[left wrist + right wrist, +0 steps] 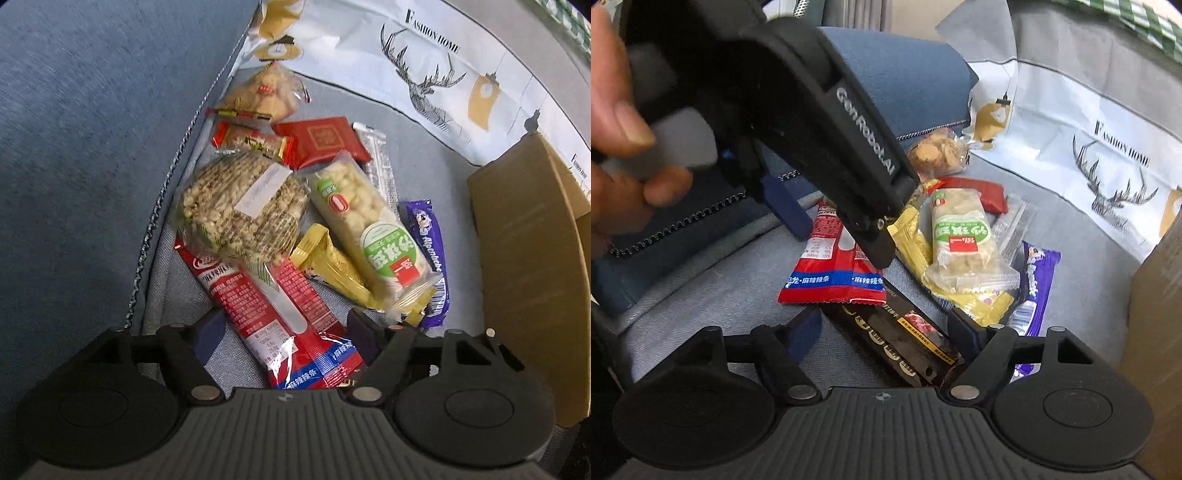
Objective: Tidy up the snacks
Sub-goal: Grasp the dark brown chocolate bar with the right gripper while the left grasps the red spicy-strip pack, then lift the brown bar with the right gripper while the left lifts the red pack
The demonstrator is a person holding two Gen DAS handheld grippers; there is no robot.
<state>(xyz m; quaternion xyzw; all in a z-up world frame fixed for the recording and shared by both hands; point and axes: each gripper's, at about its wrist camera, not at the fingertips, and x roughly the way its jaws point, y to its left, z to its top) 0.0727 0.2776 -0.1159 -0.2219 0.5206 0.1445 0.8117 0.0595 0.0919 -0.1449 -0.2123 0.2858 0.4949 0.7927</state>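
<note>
A heap of snacks lies on a grey sofa seat (424, 147). My left gripper (286, 328) stands open over the heap's near end, with a long red spicy-strip packet (280, 306) lying loose between its fingers. Beyond it lie a round rice-cake pack (240, 210), a green-label puffed bar (369, 229), a yellow packet (332, 269) and a purple bar (428, 251). My right gripper (886, 332) is open around a black packet (905, 332) on the seat, pads not pressing it. In the right wrist view, the left gripper (834, 232) hangs over the red packet (827, 273).
A blue sofa cushion (92, 147) rises on the left. A cardboard box (524, 258) stands at the right, and a white deer-print bag (406, 55) lies behind the heap. A bag of cookies (262, 96) and a red square packet (321, 140) sit farther back. A hand (613, 110) holds the left gripper.
</note>
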